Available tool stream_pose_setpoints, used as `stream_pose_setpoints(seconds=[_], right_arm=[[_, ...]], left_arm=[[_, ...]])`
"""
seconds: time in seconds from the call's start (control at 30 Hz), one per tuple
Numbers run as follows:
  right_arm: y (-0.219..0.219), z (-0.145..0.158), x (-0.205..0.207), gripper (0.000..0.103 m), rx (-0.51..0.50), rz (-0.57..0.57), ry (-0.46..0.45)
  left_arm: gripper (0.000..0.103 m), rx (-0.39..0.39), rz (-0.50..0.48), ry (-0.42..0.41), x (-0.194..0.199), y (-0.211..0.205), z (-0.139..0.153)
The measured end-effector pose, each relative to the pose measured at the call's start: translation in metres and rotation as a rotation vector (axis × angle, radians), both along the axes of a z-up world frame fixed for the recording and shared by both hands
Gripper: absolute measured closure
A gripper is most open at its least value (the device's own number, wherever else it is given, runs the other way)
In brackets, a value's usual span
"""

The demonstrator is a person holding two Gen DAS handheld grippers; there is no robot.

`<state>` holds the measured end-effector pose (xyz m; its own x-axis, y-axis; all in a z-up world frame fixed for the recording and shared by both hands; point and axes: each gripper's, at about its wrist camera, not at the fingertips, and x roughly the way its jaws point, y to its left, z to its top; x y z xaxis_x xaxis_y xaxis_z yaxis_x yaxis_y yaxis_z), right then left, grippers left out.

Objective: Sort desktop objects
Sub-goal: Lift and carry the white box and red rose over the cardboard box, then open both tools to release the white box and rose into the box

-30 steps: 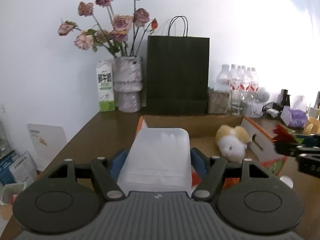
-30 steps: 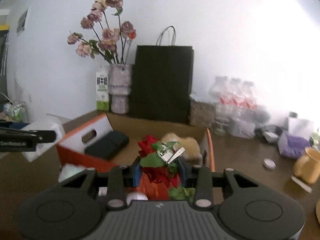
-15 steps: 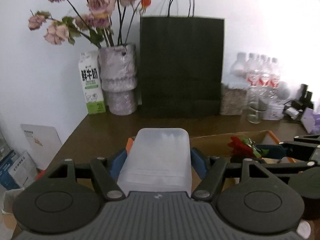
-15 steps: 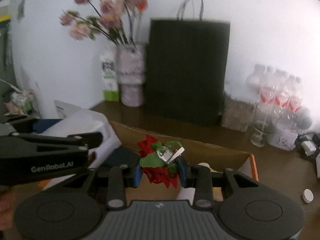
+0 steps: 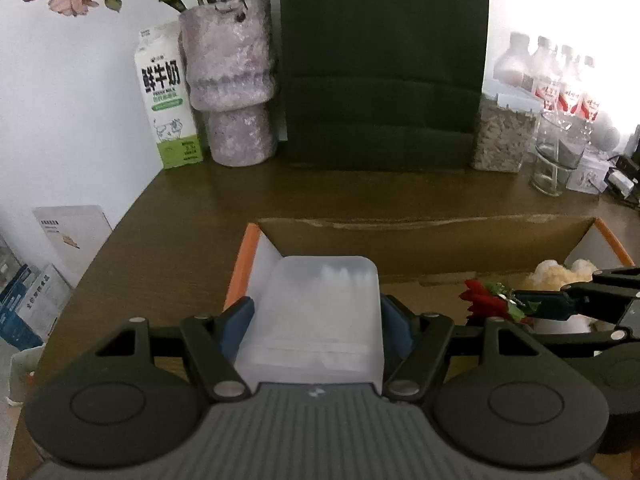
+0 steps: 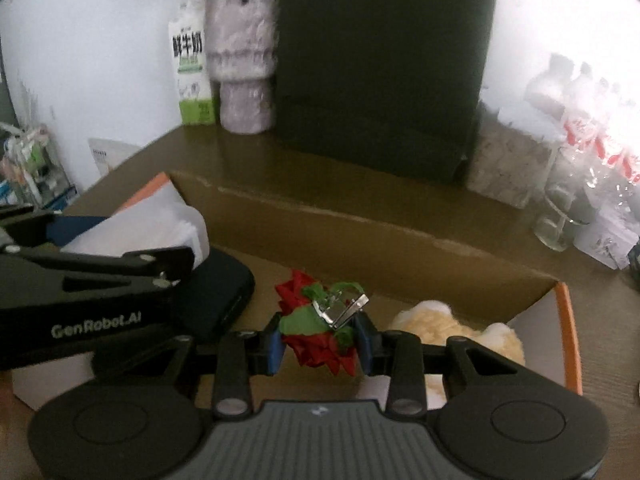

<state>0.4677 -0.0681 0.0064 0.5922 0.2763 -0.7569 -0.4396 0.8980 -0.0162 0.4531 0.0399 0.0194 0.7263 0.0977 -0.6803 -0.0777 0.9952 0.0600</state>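
My left gripper (image 5: 316,312) is shut on a translucent white plastic box (image 5: 316,320) and holds it over the left end of an open cardboard box (image 5: 420,236) with orange edges. My right gripper (image 6: 320,340) is shut on a red and green flower hair clip (image 6: 320,328) with a metal clasp, over the middle of the same cardboard box (image 6: 360,240). The clip also shows in the left wrist view (image 5: 490,300). Inside the box lie a black case (image 6: 216,292) and a cream plush toy (image 6: 448,328).
At the back of the brown table (image 5: 224,200) stand a milk carton (image 5: 166,96), a purple vase with dried roses (image 5: 232,92), a black paper bag (image 5: 380,64), a jar of grain (image 5: 502,136), a glass (image 5: 556,160) and several water bottles (image 5: 560,80).
Both grippers have moved forward and lower over the cardboard box, each still holding its object. The back wall objects look closer and larger.
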Motion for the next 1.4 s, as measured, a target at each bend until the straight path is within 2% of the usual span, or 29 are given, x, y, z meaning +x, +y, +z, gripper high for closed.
stream_pose_setpoints(seconds=[0.13,0.27,0.3,0.33,0.4,0.47,0.5,0.57,0.63,0.73,1.03,1.27,1.4], right_arm=[[0.002,-0.006,0.003,0.067,-0.018,-0.001,0.017],[0.003,-0.006,0.003,0.063,-0.026,0.0,0.027],[0.003,-0.006,0.003,0.056,-0.027,0.0,0.027],[0.003,-0.005,0.003,0.049,-0.024,0.0,0.024],[0.002,-0.002,0.0,0.029,0.001,0.02,0.018],[0.004,0.002,-0.007,0.02,-0.006,0.035,-0.006],[0.005,0.004,-0.009,0.017,-0.015,0.035,-0.013],[0.006,0.008,-0.014,0.016,-0.018,0.034,-0.021],[0.004,0.014,-0.019,0.013,-0.019,0.025,-0.033],[-0.001,0.023,-0.028,0.002,-0.026,-0.001,-0.06],[-0.015,0.047,-0.067,0.0,-0.034,-0.028,-0.12],[-0.032,0.067,-0.104,0.0,-0.027,-0.027,-0.185],[-0.049,0.079,-0.13,0.0,-0.015,-0.025,-0.24]], left_arm=[[0.035,0.007,-0.006,0.021,0.003,-0.001,-0.006],[0.033,0.005,-0.002,0.023,0.004,-0.001,-0.004],[0.031,0.011,-0.005,0.018,0.003,-0.002,-0.004],[0.024,0.016,-0.013,0.008,0.002,-0.004,-0.002],[0.016,0.028,-0.023,-0.018,-0.003,-0.007,0.001],[0.006,0.057,-0.024,-0.044,-0.007,-0.01,0.006],[0.004,0.067,-0.023,-0.054,-0.008,-0.012,0.008],[0.001,0.057,-0.025,-0.064,-0.012,-0.012,0.011],[0.0,0.032,-0.023,-0.08,-0.018,-0.01,0.017],[0.0,0.029,-0.006,-0.103,-0.029,-0.008,0.023],[0.0,-0.029,0.032,-0.155,-0.063,0.001,0.044],[0.0,-0.036,0.0,-0.213,-0.1,-0.004,0.064],[0.0,-0.044,-0.015,-0.273,-0.13,-0.005,0.075]])
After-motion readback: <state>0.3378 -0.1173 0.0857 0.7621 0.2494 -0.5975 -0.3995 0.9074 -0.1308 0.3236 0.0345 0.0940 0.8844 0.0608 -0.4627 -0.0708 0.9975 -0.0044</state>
